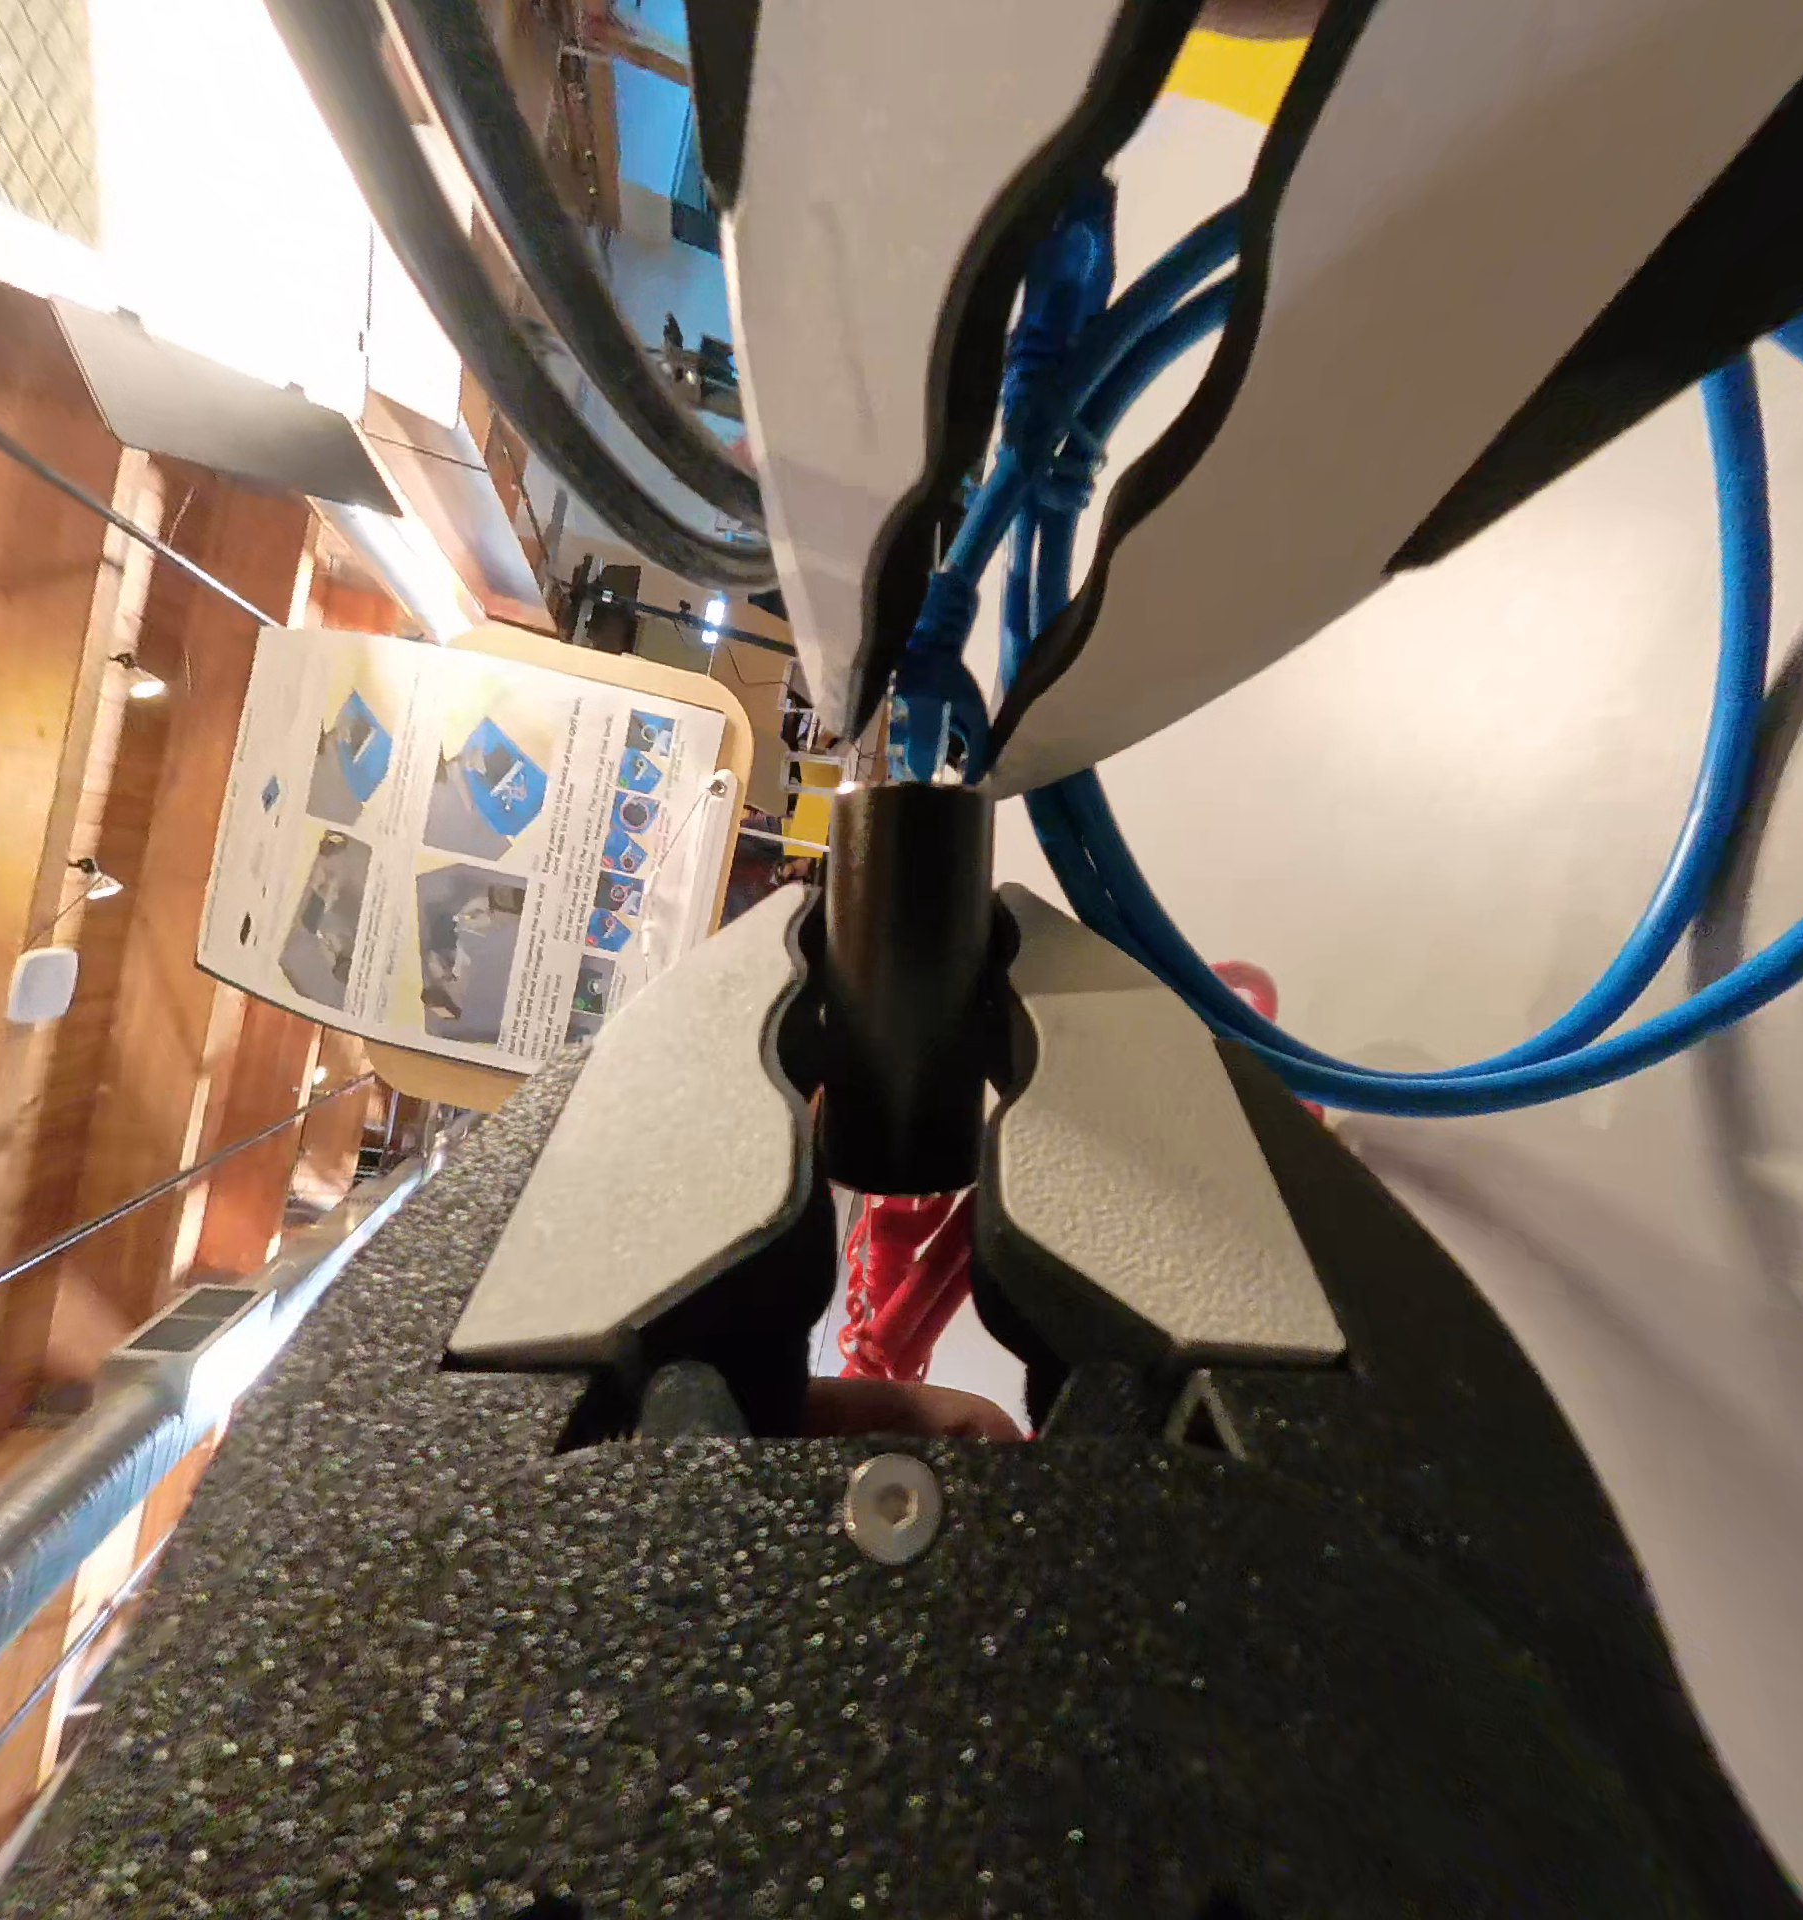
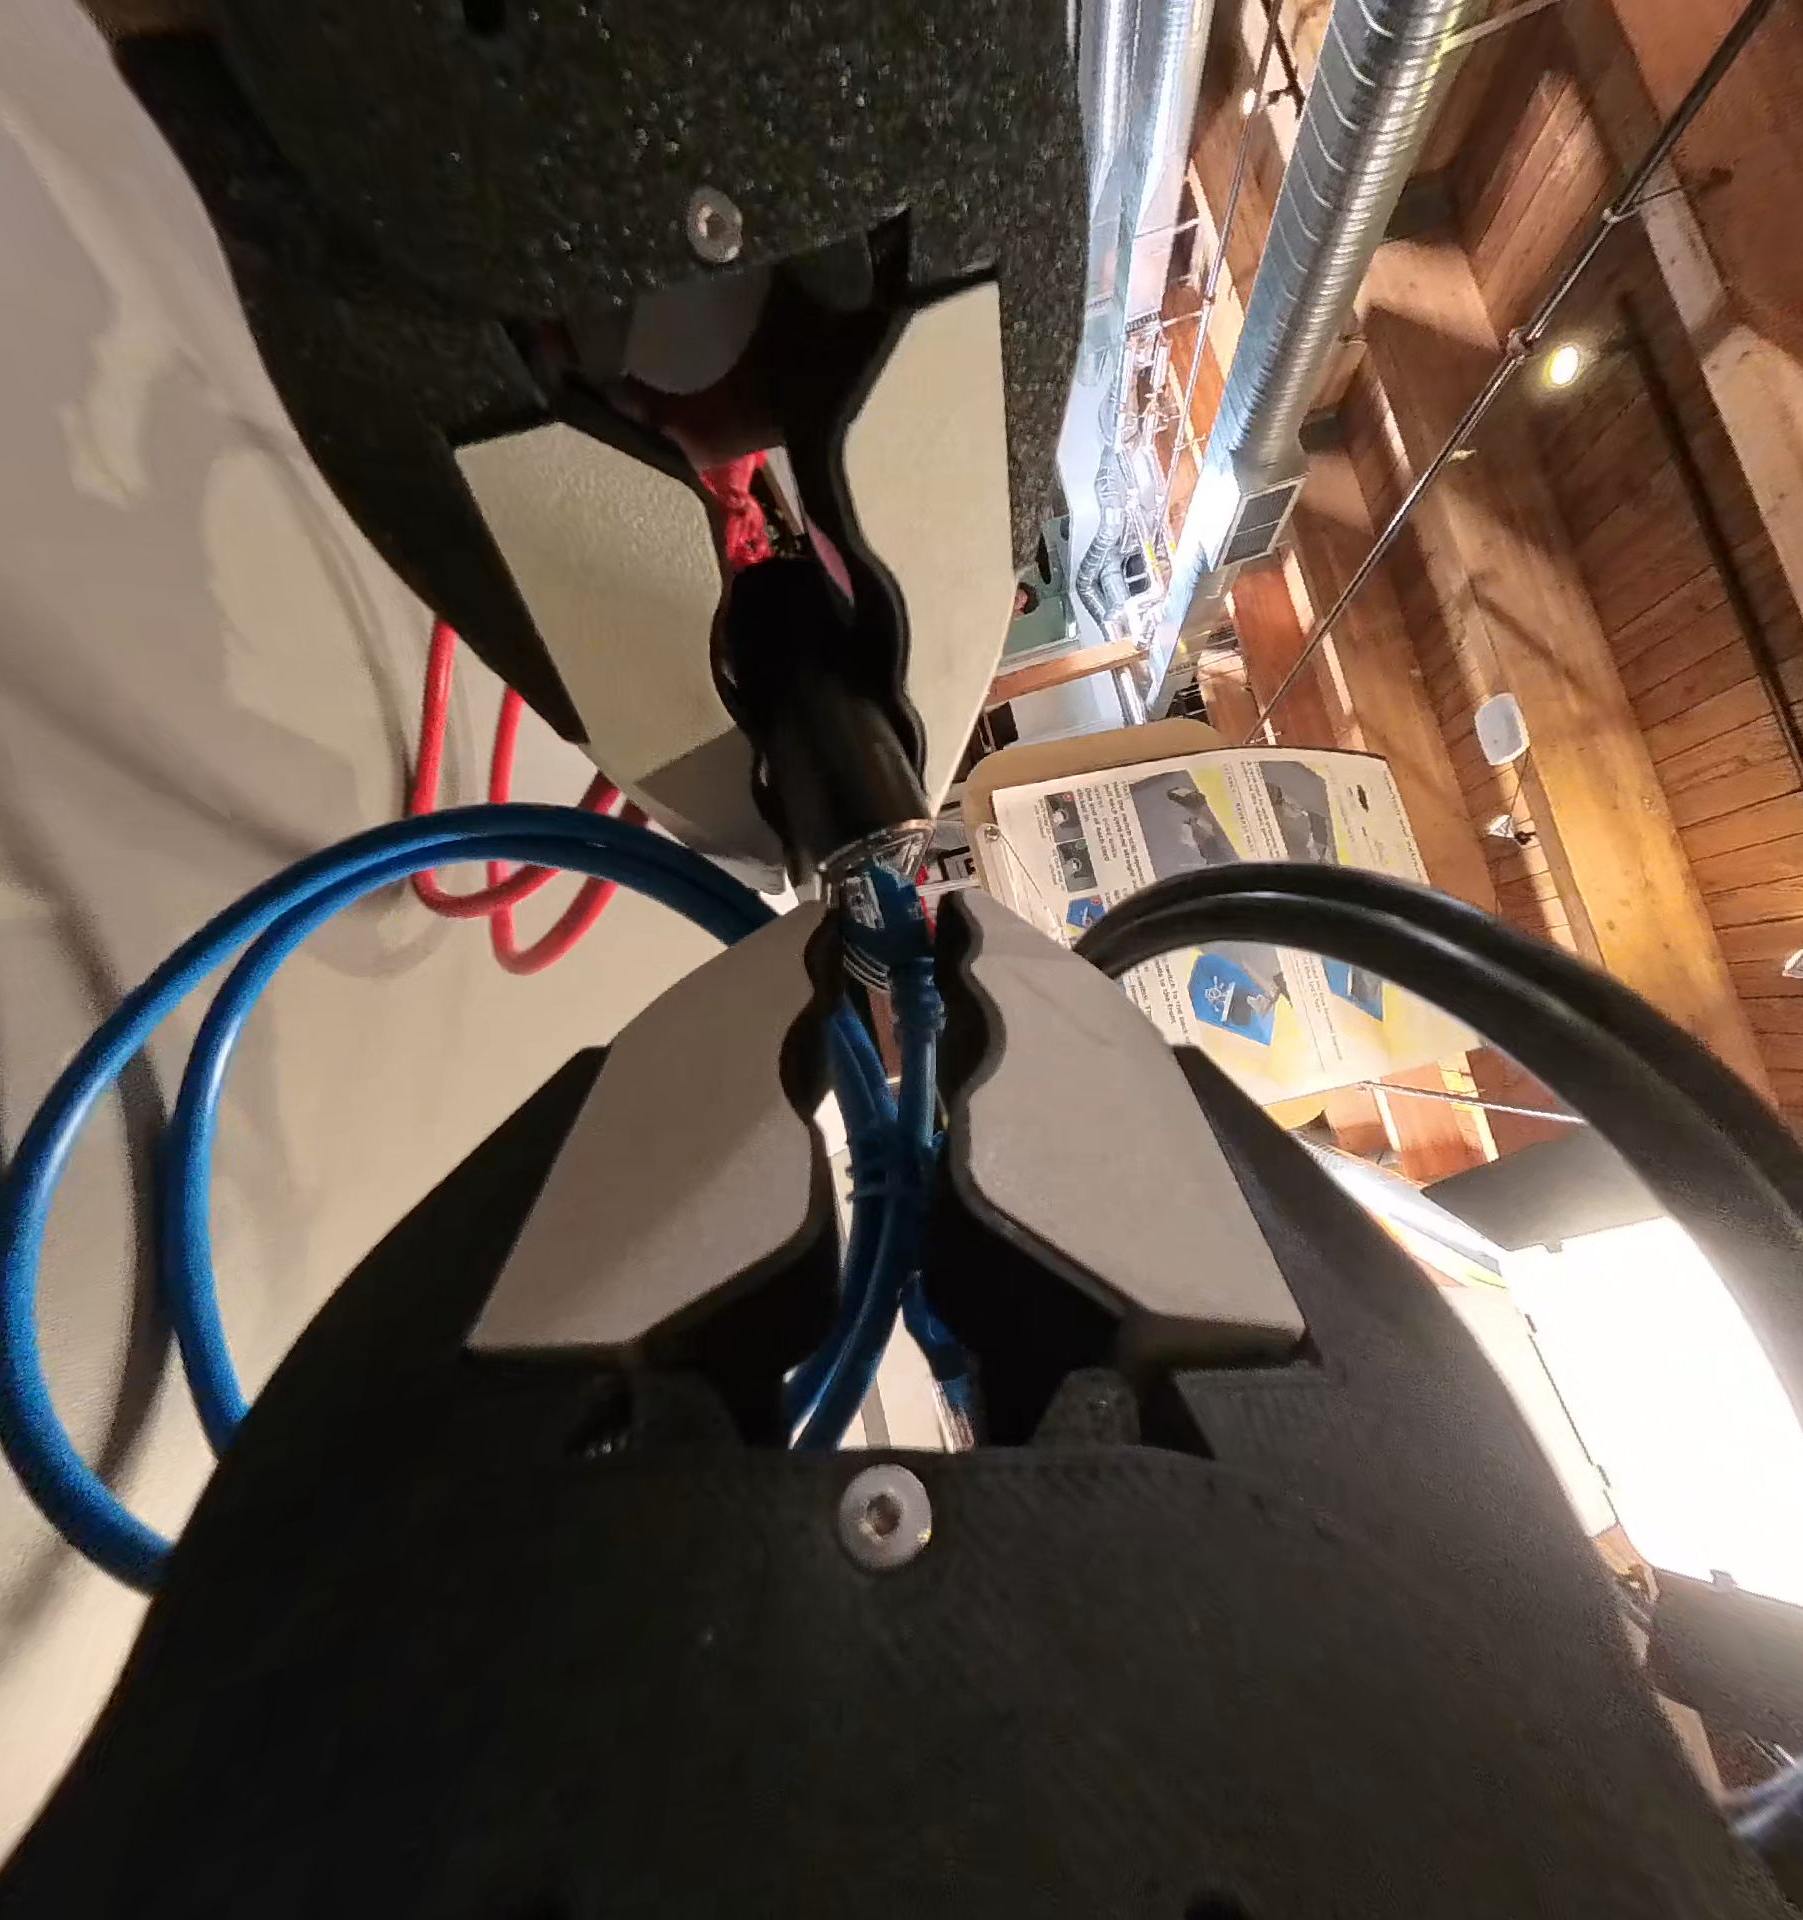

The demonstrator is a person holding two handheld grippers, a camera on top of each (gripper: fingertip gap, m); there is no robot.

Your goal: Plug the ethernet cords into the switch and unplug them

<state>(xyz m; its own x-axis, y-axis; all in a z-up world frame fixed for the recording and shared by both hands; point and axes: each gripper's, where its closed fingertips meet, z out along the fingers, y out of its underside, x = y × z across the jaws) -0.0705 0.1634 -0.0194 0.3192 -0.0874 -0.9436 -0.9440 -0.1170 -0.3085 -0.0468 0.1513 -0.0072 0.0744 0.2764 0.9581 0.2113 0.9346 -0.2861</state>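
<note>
**Two grippers meet at the plug**

Two grippers, one blue cord, one red cord, one black switch. The left gripper (image 1: 902, 997) is clenched on the small black switch (image 1: 902, 977). The right gripper (image 2: 881, 997) pinches the blue cord (image 2: 912, 1023) just behind its clear plug (bundled with a tie), plug tip touching the switch. The red cord (image 2: 481, 821) loops behind.

A: Which parts are obscured?
B: The small black box-shaped switch (image 1: 902, 997) is covered on both sides by the left gripper (image 1: 902, 1023); its port face is hidden.
A: And the cords?
B: The blue ethernet cord (image 2: 902, 1049) loops beyond the frame edge; the red cord (image 2: 466, 831) is largely hidden.
</note>
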